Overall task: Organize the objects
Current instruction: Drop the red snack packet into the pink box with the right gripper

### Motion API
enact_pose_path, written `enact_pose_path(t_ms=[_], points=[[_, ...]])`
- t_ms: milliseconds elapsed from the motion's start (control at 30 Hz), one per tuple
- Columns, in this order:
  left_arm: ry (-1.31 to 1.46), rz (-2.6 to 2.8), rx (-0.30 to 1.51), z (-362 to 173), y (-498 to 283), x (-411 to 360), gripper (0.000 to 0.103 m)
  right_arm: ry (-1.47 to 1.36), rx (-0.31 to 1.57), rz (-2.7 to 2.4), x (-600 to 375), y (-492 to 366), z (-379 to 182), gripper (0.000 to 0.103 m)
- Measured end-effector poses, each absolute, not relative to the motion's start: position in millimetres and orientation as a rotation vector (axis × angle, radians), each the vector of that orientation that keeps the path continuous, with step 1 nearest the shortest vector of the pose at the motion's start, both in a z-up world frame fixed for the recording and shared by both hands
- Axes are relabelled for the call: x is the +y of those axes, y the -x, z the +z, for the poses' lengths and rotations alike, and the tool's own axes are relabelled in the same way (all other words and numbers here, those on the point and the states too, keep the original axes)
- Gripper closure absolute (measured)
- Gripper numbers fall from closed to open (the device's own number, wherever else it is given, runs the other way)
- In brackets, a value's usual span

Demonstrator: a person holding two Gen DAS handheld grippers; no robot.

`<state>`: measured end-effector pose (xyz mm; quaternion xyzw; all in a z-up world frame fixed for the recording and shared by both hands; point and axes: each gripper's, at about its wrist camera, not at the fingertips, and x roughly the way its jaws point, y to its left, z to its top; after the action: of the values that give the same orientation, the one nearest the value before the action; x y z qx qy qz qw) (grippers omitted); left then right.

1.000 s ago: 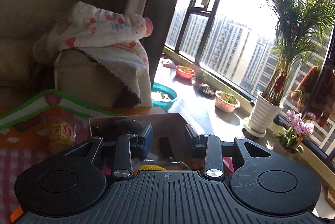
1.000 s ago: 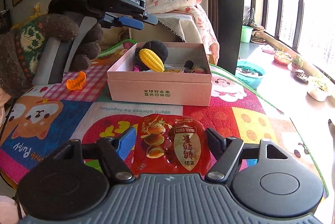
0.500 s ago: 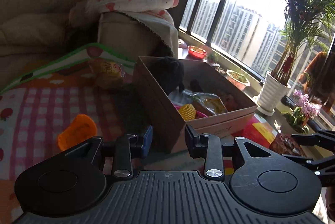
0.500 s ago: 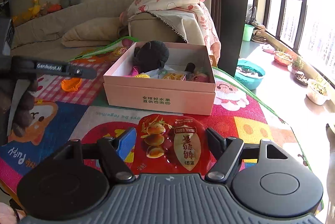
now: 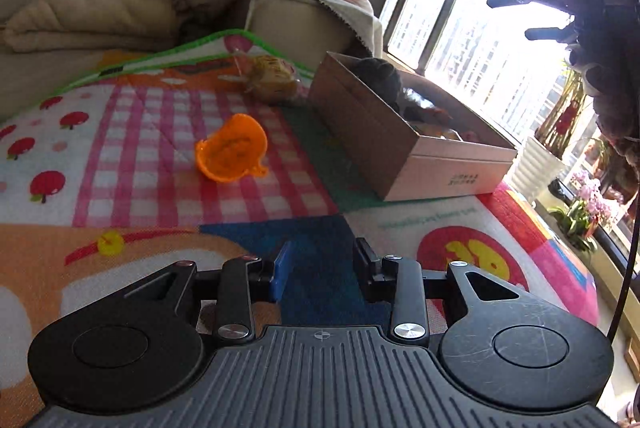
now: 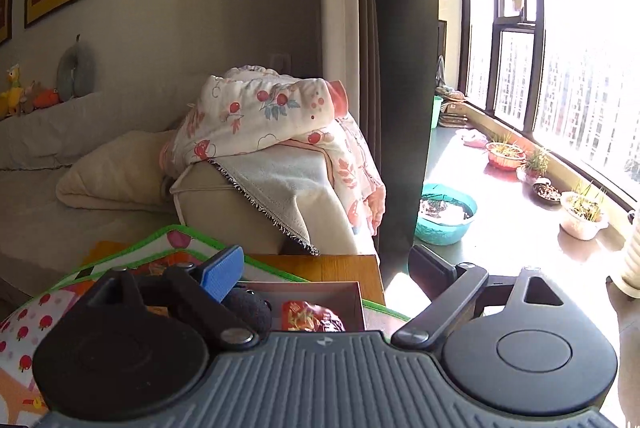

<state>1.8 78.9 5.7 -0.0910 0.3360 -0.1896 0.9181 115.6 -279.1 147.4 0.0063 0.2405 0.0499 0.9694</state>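
The pink cardboard box stands on the play mat, with a black plush toy inside. My left gripper hovers low over the mat, in front of and left of the box; its jaws are at their narrowest with nothing between them. An orange plastic toy lies ahead of it, and a yellow snack bag sits farther back. My right gripper hangs above the box, jaws opening wide and empty. The red snack packet lies in the box beside the plush.
The colourful play mat covers the table. Behind it is a beige sofa arm draped with a floral quilt. A window ledge with potted plants and a teal basin runs along the right.
My right gripper rose and moved over the box, then opened; the red packet left its jaws and now lies in the box. My left gripper pulled back from the box and sank toward the mat.
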Motion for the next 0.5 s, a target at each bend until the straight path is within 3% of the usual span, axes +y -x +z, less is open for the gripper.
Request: enact_pose_path(t_ms=[267, 500], points=[[0.228, -0.382, 0.692, -0.5, -5.7, 86.8, 0.066, 0.036, 0.515, 0.109, -278.4, -75.5, 119.5, 0.007], [0.235, -0.364, 0.665, 9.8, -22.3, 83.1, 0.066, 0.14, 0.574, 0.198, -255.7, -13.9, 55.9, 0.0]])
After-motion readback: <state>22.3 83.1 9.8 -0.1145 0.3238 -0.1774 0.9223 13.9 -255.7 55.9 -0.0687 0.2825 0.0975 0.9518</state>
